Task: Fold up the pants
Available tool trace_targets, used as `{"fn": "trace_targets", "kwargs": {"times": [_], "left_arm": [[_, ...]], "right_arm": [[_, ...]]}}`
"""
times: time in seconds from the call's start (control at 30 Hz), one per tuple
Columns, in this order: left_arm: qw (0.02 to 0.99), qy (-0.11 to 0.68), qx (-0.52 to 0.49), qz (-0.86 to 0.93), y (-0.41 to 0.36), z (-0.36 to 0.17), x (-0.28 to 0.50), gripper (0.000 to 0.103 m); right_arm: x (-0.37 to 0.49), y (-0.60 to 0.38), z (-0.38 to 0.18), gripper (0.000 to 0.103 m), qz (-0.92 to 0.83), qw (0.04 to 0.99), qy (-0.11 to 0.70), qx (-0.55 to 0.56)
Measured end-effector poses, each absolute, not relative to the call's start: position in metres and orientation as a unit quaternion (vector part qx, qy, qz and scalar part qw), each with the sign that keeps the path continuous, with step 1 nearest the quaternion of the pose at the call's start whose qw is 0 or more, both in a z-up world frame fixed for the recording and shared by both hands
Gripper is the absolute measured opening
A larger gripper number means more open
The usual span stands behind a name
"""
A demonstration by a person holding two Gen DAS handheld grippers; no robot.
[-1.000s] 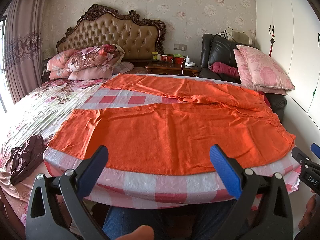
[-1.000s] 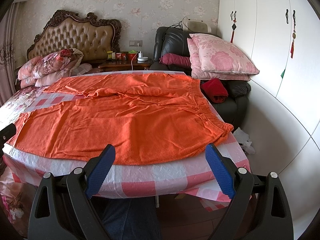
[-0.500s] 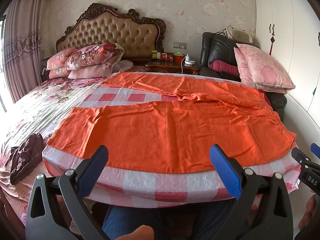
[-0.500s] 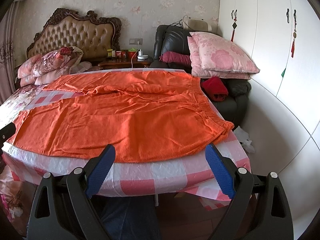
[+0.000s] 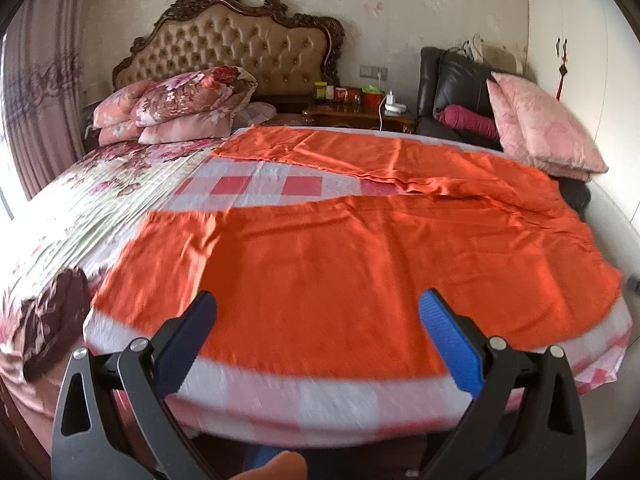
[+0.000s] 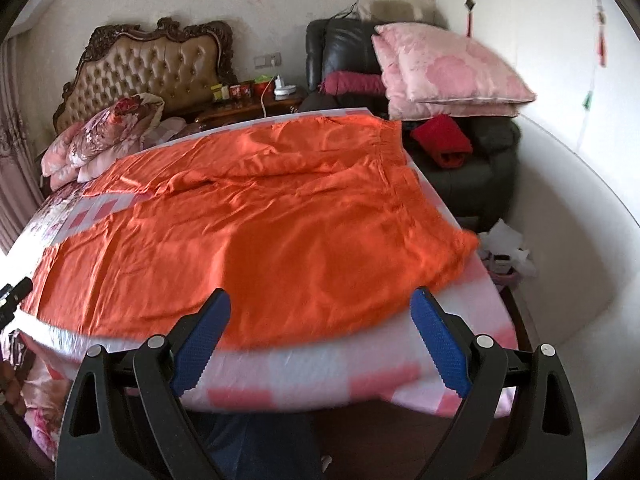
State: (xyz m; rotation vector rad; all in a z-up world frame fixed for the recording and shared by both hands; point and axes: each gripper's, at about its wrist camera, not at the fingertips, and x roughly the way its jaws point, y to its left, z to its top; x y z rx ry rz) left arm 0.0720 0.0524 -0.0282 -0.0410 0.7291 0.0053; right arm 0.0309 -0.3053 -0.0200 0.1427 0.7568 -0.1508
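Taking the orange pants (image 5: 360, 248) as my landmark: far to their left, at the head of the bed, floral pillows (image 5: 180, 108) are stacked in front of the tufted headboard (image 5: 240, 48). A dark crumpled cloth (image 5: 52, 316) lies on the floral bedspread (image 5: 88, 200) just left of the near leg's hem.

The pants lie spread flat on a pink-and-white checked sheet (image 5: 280, 188) covering the bed, legs pointing left and waistband (image 6: 394, 152) to the right. The two legs spread apart, and the checked sheet shows between them.

My left claw (image 5: 318, 312) hangs just before the near edge of the pants, over the near leg. Its blue pads (image 5: 448, 336) stand wide apart and hold nothing. My right claw (image 6: 320, 308) hangs before the near edge closer to the waistband, pads (image 6: 438, 340) equally wide apart, also empty. Neither touches the fabric.

Behind the pants a wooden nightstand (image 5: 360, 114) carries small jars. Right of the waistband stands a black armchair (image 6: 472, 168), with pink cushions (image 6: 444, 72) and a red garment (image 6: 442, 140) on it.
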Motion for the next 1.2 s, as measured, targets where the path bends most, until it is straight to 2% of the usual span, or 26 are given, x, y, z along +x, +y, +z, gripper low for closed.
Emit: {"fn": "trace_targets", "kwargs": {"times": [0.27,0.47,0.67,0.97,1.03,1.07,1.1,1.13,1.2], "left_arm": [[0.941,0.337,-0.030,-0.018,0.079,-0.011,0.175,0.101],[0.924,0.381,-0.025,-0.017,0.099,-0.009,0.257,0.101],[0.909,0.412,-0.056,-0.016,0.131,-0.010,0.336,0.101],[0.872,0.466,-0.149,0.021,0.214,-0.014,0.479,0.100],[0.866,0.480,-0.140,0.026,0.227,-0.016,0.519,0.094],[0.863,0.489,-0.125,0.028,0.231,-0.018,0.538,0.092],[0.860,0.498,-0.105,0.037,0.237,-0.022,0.561,0.083],[0.857,0.505,-0.097,0.044,0.240,-0.026,0.575,0.076],[0.846,0.522,-0.100,0.050,0.254,-0.038,0.610,0.075]], "right_arm": [[0.168,-0.387,0.002,0.088,-0.098,0.895,0.429,0.068],[0.267,-0.426,-0.009,0.088,-0.086,0.863,0.488,0.093],[0.351,-0.457,-0.026,0.088,-0.109,0.844,0.520,0.070],[0.418,-0.500,-0.079,0.088,-0.096,0.821,0.546,0.136],[0.425,-0.502,-0.086,0.088,-0.084,0.823,0.544,0.140],[0.427,-0.501,-0.087,0.079,-0.080,0.825,0.542,0.142],[0.429,-0.501,-0.087,0.062,-0.065,0.827,0.537,0.151],[0.430,-0.500,-0.086,0.060,-0.055,0.827,0.537,0.158],[0.433,-0.493,-0.083,0.049,-0.044,0.829,0.538,0.145]]}}
